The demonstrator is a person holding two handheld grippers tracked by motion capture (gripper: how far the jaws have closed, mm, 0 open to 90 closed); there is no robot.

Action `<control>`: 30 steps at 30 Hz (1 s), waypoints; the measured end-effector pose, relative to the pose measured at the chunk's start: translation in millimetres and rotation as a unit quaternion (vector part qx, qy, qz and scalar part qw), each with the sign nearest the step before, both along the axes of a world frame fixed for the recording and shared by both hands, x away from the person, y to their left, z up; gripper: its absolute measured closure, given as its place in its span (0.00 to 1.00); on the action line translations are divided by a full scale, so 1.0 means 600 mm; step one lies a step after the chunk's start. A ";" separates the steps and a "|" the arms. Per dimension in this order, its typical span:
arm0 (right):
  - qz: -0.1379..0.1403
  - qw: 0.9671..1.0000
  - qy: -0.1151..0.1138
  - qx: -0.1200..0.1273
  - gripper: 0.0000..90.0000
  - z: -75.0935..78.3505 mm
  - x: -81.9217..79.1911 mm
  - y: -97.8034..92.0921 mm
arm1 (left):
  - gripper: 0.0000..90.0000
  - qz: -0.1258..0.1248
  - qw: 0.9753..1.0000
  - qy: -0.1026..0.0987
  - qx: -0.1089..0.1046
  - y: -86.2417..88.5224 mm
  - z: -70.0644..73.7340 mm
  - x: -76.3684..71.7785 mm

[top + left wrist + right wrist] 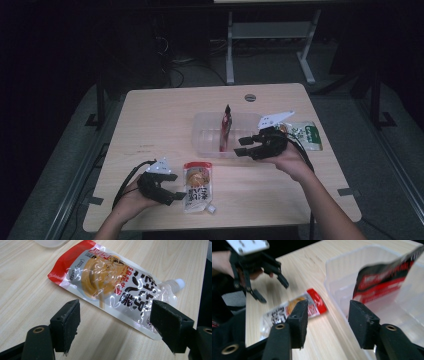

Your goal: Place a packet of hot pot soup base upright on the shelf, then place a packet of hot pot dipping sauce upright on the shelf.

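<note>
Here, largest first.
Table (pixel 150 125): pale wood, under both grippers.
Clear tub (pixel 205 131): just left of the right gripper (pixel 243 146), whose jaws are apart and empty; a red packet (pixel 226 127) leans inside.
Sauce pouch (pixel 197 186): flat, just right of the left gripper (pixel 176 187), jaws spread, not touching.
Green packet (pixel 309 135): behind the right gripper.

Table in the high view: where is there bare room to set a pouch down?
Free: the far left of the table, left of the bin, and the near right corner. Crowded: around the bin, green packet, right gripper, and by the noodle pouch beside the left gripper.
</note>
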State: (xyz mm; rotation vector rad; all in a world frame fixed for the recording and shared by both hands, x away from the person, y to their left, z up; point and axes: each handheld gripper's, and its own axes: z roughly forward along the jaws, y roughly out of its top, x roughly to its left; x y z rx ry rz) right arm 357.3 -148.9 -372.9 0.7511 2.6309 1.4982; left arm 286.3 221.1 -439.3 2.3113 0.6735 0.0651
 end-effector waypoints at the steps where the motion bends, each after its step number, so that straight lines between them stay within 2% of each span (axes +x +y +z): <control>1: 0.001 1.000 -0.001 -0.004 0.51 -0.003 -0.004 -0.003 | 0.27 0.001 1.000 0.001 -0.001 0.000 0.000 0.000; 6: -0.013 1.000 -0.001 -0.025 0.41 -0.022 -0.027 -0.016 | 0.31 -0.001 1.000 0.003 0.000 0.000 0.002 -0.001; 9: -0.028 0.998 -0.002 -0.047 0.37 -0.037 -0.039 -0.022 | 0.44 -0.005 1.000 0.011 -0.002 0.001 0.006 -0.003; 11: -0.034 0.998 0.004 -0.051 0.34 -0.046 -0.047 -0.028 | 0.55 -0.010 1.000 0.011 -0.001 0.000 0.007 -0.004; 14: -0.046 0.997 0.001 -0.054 0.31 -0.057 -0.062 -0.037 | 0.75 -0.020 1.000 0.018 0.002 -0.001 0.010 -0.005; 18: -0.058 0.997 -0.003 -0.056 0.30 -0.070 -0.090 -0.057 | 0.98 -0.035 0.999 0.037 0.005 -0.004 0.013 -0.006; 22: -0.068 0.996 0.001 -0.052 0.30 -0.084 -0.111 -0.072 | 1.00 -0.055 0.997 0.047 0.024 -0.013 0.007 -0.008; 25: -0.070 0.996 0.011 -0.062 0.29 -0.094 -0.124 -0.076 | 1.00 -0.059 0.997 0.047 0.026 -0.021 0.002 -0.008; 30: -0.068 0.996 0.009 -0.060 0.29 -0.096 -0.124 -0.073 | 1.00 -0.071 0.995 0.054 0.037 -0.039 -0.010 -0.006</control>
